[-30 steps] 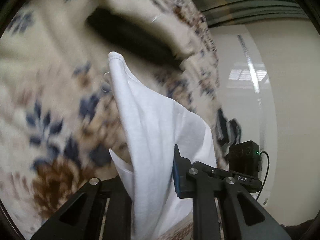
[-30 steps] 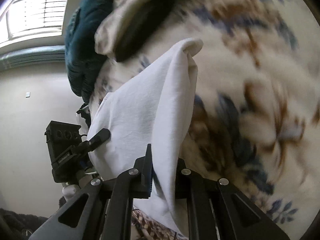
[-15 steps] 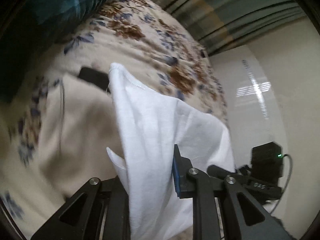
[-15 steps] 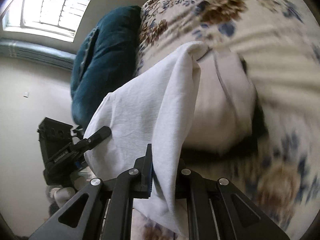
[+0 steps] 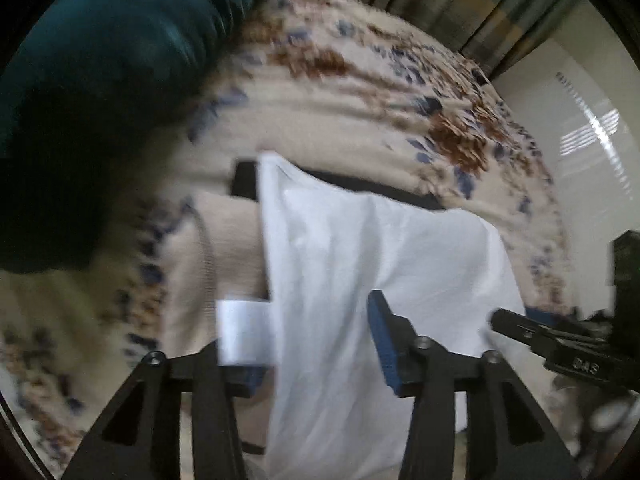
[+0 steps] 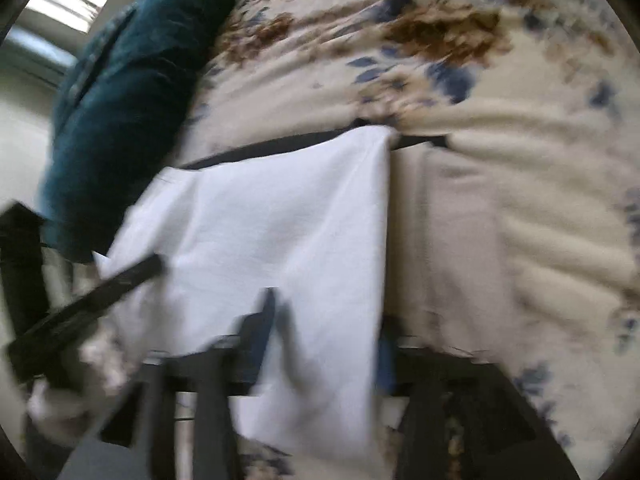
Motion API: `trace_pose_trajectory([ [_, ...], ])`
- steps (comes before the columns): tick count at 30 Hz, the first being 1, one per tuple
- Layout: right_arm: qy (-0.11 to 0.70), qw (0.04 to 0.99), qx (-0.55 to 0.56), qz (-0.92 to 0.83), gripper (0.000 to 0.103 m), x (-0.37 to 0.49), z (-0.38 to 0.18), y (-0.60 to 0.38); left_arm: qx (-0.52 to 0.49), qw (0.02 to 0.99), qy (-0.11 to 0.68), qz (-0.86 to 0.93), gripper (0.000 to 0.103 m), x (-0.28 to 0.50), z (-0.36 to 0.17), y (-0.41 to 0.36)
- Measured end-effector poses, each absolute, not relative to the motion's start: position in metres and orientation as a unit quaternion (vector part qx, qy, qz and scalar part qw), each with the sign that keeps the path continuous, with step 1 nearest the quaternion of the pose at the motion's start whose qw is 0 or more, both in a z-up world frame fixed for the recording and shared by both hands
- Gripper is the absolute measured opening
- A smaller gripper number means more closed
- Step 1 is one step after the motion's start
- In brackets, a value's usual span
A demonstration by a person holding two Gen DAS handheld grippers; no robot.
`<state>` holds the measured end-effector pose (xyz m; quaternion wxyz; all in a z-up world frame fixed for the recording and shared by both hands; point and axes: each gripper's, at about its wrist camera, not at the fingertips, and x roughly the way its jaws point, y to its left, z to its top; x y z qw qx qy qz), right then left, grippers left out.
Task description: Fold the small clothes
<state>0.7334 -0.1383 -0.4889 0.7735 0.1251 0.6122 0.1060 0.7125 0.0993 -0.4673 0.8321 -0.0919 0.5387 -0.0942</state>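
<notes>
My left gripper [image 5: 324, 340] now has its jaws spread, with the white cloth [image 5: 360, 264] running between them, loose I think. My right gripper [image 6: 320, 344] looks spread too, but the blur makes this less sure. The cloth lies over a beige garment [image 5: 236, 248] and a black one [image 5: 244, 180] on the floral bed [image 5: 360, 92], near the teal pillow [image 5: 100, 60].

I judge that one item is being laid on the pile; if more clothes wait, I cannot see them.

Half a second ago both grippers pinched the cloth in the air; now they have opened and it is spread flatter.
</notes>
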Motion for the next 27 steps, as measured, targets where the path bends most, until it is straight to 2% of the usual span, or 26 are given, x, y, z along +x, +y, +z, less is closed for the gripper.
trace_pose_trajectory([
  [1,0.607,0.782,0.106,0.096,0.066,0.727,-0.484,-0.137,-0.082,0.838,0.534,-0.084,0.062,0.710,-0.466,0.098],
  [2,0.601,0.791,0.081,0.077,0.075,0.721,-0.480,-0.135,-0.070,0.842,0.531,-0.068,0.087,0.707,-0.463,0.097],
  [3,0.599,0.796,0.061,0.055,0.081,0.714,-0.476,-0.133,-0.061,0.844,0.531,-0.052,0.103,0.701,-0.462,0.096],
  [4,0.598,0.799,0.051,0.043,0.094,0.707,-0.474,-0.133,-0.060,0.844,0.531,-0.048,0.103,0.696,-0.461,0.097],
  [5,0.598,0.800,0.046,0.032,0.103,0.700,-0.472,-0.132,-0.057,0.844,0.532,-0.043,0.103,0.689,-0.459,0.095],
  [14,0.561,0.824,-0.033,-0.074,0.103,0.631,-0.419,-0.132,-0.038,0.855,0.517,-0.002,0.103,0.631,-0.406,0.081],
  [19,0.537,0.838,-0.040,-0.086,0.103,0.583,-0.360,-0.138,-0.029,0.868,0.495,0.015,0.103,0.588,-0.347,0.069],
  [27,0.475,0.873,-0.053,-0.094,0.103,0.482,-0.232,-0.134,-0.011,0.895,0.445,0.010,0.103,0.495,-0.234,0.045],
])
